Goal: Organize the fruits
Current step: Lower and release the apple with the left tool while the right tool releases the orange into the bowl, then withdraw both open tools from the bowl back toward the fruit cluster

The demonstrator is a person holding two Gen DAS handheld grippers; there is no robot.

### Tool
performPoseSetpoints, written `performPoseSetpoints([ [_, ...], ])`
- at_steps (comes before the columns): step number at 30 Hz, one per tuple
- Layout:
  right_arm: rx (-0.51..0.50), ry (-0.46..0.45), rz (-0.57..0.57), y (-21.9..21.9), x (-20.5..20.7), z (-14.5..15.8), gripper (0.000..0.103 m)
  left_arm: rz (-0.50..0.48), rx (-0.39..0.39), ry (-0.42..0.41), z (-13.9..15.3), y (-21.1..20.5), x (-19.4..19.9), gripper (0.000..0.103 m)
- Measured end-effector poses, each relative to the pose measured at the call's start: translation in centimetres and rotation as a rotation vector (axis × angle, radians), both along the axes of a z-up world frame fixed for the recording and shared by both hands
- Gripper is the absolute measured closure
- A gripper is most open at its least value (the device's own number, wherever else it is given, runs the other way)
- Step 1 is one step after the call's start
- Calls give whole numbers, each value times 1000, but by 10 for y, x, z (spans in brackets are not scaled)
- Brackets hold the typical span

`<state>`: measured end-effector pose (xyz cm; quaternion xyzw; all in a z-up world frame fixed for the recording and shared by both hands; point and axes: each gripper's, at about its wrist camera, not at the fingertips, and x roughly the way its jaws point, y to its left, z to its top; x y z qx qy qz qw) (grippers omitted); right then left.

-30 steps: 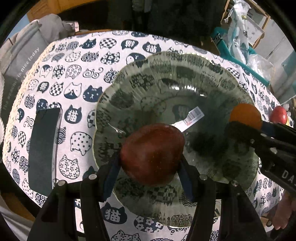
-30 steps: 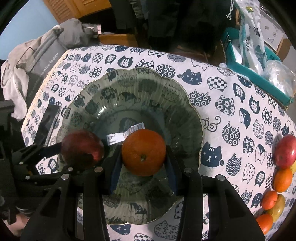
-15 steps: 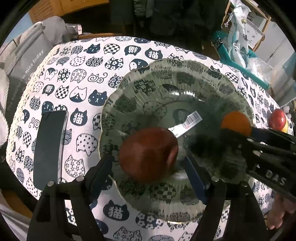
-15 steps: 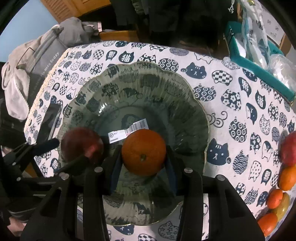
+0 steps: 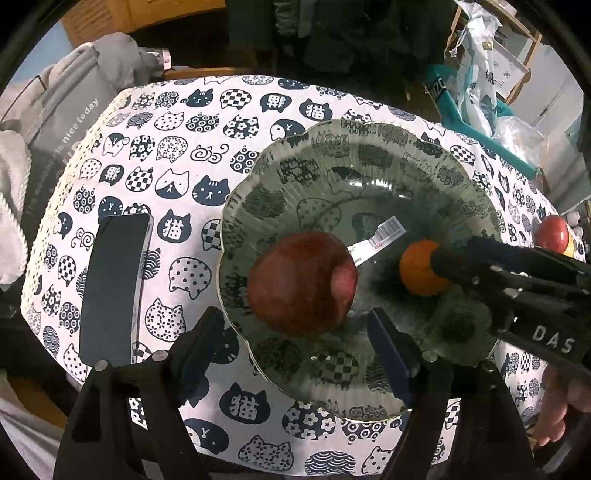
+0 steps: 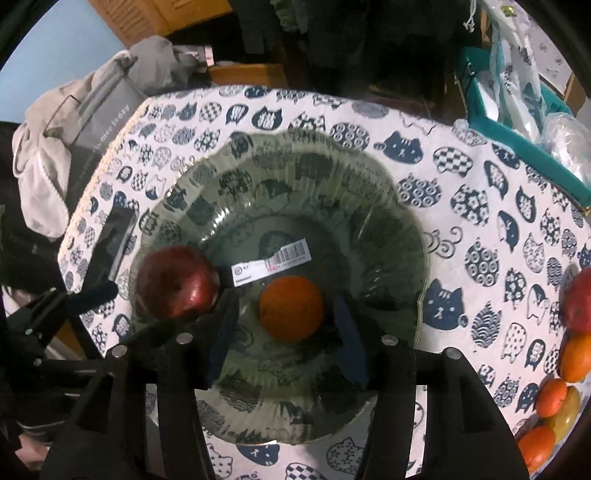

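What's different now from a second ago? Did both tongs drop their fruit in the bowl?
Yes. The left tongs spread off the red apple, which now sits free in the glass bowl. The right tongs were clamped on the orange and are opening now, pads clear of it. Bowl, phone and the fruit pile at the table edge stayed put.

Cat-print tablecloth (image 5: 177, 155) on table; wooden cabinet (image 6: 173, 14) behind, blue wall (image 6: 55, 40) left.
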<state>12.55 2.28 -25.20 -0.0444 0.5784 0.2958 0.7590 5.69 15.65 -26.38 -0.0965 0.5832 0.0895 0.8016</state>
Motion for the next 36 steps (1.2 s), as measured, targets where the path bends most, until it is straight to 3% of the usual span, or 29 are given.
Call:
performPoseSetpoints([
  [8, -7, -107, -62, -23, -4, 36, 43, -20, 22, -70, 29, -11, -3, 22],
  [22, 8, -279, -140, -85, -26, 109, 42, -81, -14, -230, 93, -52, -6, 22],
  [28, 37, -330, -181, -121, -41, 137, 41, -105, 37, -328, 123, -67, -13, 22],
  [36, 71, -449, -231, -164, -66, 182, 32, -118, 16, -426, 161, -79, -26, 21],
])
